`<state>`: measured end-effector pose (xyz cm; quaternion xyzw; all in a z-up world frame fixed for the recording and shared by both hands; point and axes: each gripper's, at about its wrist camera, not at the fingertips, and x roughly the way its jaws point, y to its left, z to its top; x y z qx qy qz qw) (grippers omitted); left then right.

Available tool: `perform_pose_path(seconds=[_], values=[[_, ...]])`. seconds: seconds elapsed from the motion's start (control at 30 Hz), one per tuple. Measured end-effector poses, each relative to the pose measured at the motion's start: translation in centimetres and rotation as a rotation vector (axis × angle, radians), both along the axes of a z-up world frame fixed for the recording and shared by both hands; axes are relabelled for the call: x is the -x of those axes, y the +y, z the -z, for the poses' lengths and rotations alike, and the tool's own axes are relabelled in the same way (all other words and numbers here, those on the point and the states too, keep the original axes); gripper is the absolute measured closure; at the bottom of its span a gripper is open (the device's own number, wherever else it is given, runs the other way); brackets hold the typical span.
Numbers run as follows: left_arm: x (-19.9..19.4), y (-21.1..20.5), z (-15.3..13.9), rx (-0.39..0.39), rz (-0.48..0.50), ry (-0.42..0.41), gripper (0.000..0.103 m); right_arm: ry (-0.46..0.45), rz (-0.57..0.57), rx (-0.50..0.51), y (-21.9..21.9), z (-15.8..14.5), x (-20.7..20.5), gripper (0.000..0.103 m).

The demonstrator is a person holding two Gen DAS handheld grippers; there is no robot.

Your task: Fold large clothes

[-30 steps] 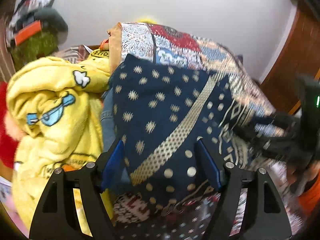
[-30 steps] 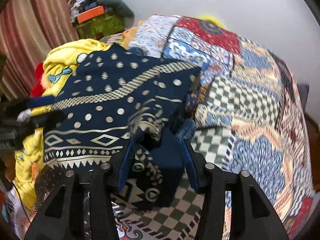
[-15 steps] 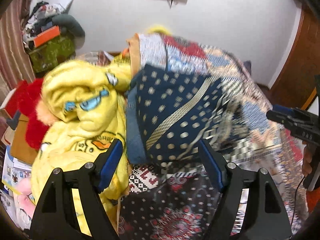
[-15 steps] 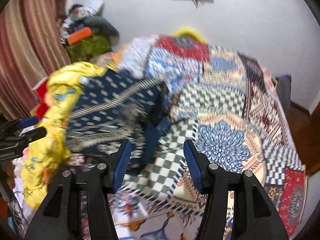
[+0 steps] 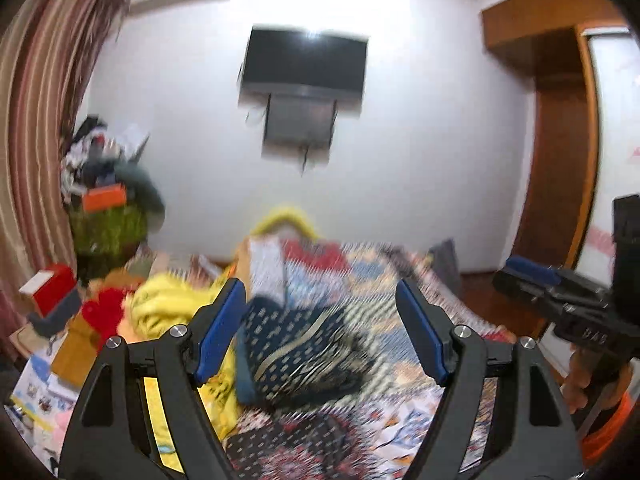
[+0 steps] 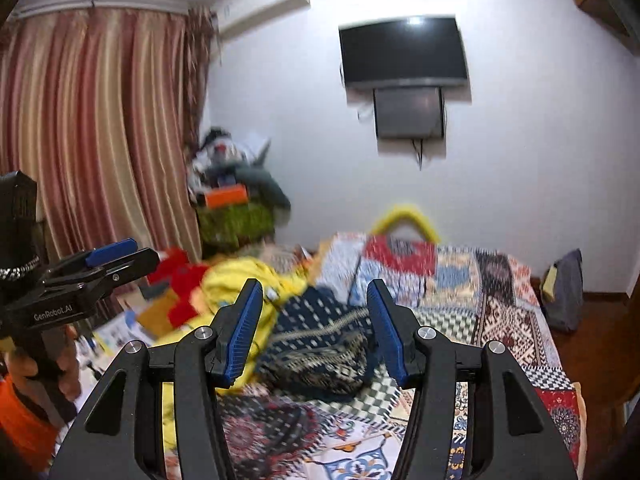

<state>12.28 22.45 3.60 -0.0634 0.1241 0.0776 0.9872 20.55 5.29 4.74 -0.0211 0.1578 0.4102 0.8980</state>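
A folded navy cloth with gold dots and bands [image 5: 296, 344] lies on the patchwork bedspread [image 5: 360, 272], against a yellow garment [image 5: 168, 300]. It also shows in the right wrist view [image 6: 320, 336]. My left gripper [image 5: 320, 320] is open and empty, held back and above the bed. My right gripper [image 6: 314, 320] is open and empty too, likewise away from the cloth. Each gripper shows at the edge of the other's view, the right one [image 5: 560, 296] and the left one [image 6: 96, 268].
A yellow garment [image 6: 244, 280] and red cloth [image 6: 180, 280] are heaped at the bed's left. A dark patterned cloth [image 6: 260, 432] lies at the near edge. A TV [image 6: 404, 52] hangs on the wall, curtains [image 6: 96, 132] left, cluttered pile [image 6: 236, 200] in the corner.
Both grippers have let go of the navy cloth, opened, and pulled back and tilted up from the bed. The folded cloth stays on the bedspread.
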Motion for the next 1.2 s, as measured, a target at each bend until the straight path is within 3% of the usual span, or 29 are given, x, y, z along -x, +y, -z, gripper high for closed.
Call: perform_pose_path(seconds=[0.17,0.3,0.4,0.5,0.57,0.8,0.9,1.2], values=[[4.4,-3.2,-1.7,-0.057,-0.015,-0.110,0.026,-0.055,-0.001,-0.075,-1.5,-1.5,3.7,0.053],[6.5,-5.3,-1.1,-0.117,-0.060,-0.133,0.026,-0.106,0.020,-0.088,-1.6,-1.3,5.6,0.053],[7.4,-5.9,-0.5,-0.121,-0.078,-0.142,0.026,-0.141,0.051,-0.083,-1.6,-0.8,6.6,0.053],[7.6,-6.2,0.0,-0.115,-0.103,-0.132,0.019,-0.149,0.076,-0.064,-1.3,-0.6,6.9,0.052],[7.6,-6.1,0.5,-0.109,-0.121,-0.125,0.012,-0.146,0.097,-0.052,-1.1,-0.5,6.9,0.044],[7.4,-6.1,1.2,-0.120,-0.150,-0.113,0.006,-0.139,0.159,-0.041,-1.7,-0.3,7.0,0.018],[7.4,-5.9,1.3,-0.121,-0.159,-0.116,0.005,-0.143,0.185,-0.038,-1.8,-0.4,6.7,0.013],[7.5,-5.7,1.4,-0.120,-0.163,-0.118,0.004,-0.141,0.200,-0.020,-2.3,0.3,7.2,0.012]])
